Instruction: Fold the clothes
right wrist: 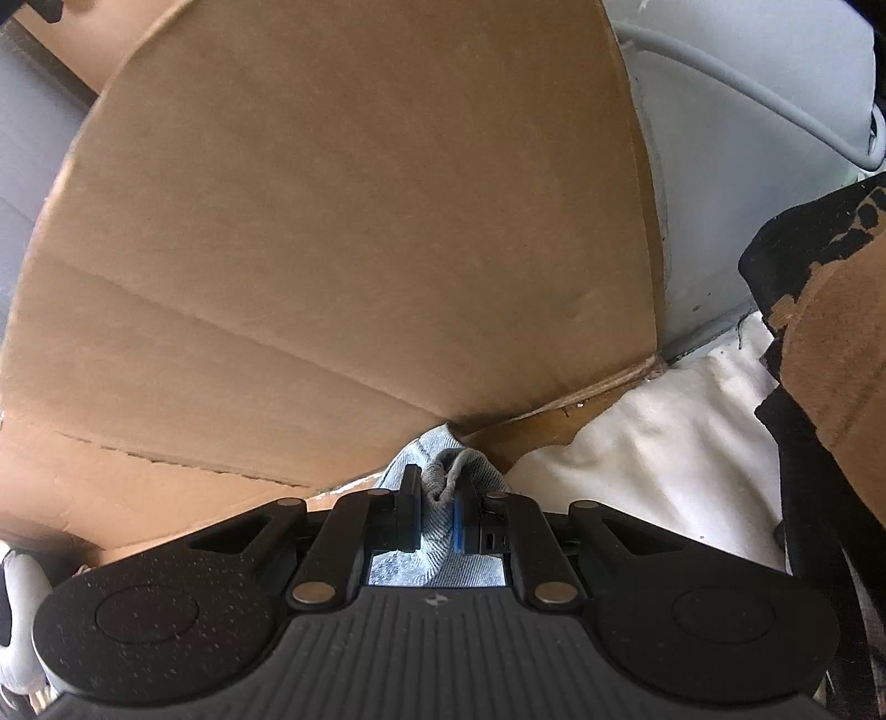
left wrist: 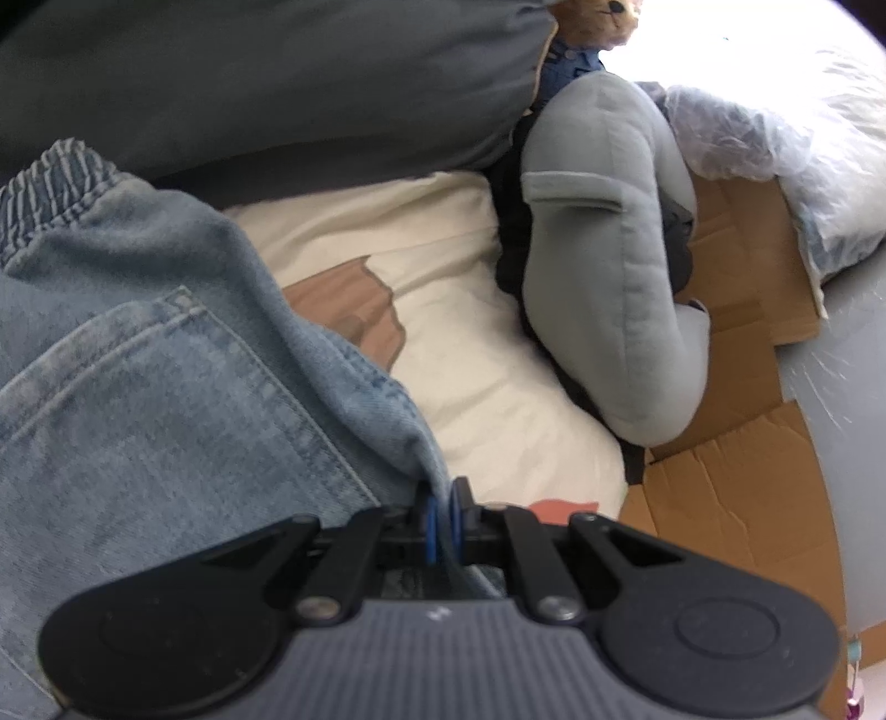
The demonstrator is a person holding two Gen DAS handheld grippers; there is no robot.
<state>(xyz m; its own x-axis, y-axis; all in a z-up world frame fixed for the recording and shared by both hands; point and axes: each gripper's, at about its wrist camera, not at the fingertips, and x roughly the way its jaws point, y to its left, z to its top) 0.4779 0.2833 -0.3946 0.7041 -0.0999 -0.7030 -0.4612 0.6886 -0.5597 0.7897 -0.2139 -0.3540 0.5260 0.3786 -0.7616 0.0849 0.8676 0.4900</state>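
Light blue jeans point(left wrist: 149, 354) with an elastic waistband and a back pocket fill the left of the left wrist view, spread over a cream sheet point(left wrist: 476, 387). My left gripper point(left wrist: 441, 493) is shut on an edge fold of the jeans, its blue pads pressed on the denim. In the right wrist view my right gripper point(right wrist: 440, 487) is shut on a bunched hem of the same jeans point(right wrist: 443, 471), close against a large cardboard sheet point(right wrist: 343, 232). The rest of the jeans is hidden below that gripper.
A grey plush toy point(left wrist: 609, 249) and a teddy bear point(left wrist: 598, 22) lie beyond the sheet beside flattened cardboard point(left wrist: 736, 343) and a plastic-wrapped bundle point(left wrist: 775, 127). A dark grey pillow point(left wrist: 277, 83) sits at the top. Black fabric point(right wrist: 803, 266) and a grey wall point(right wrist: 736, 166) flank the right.
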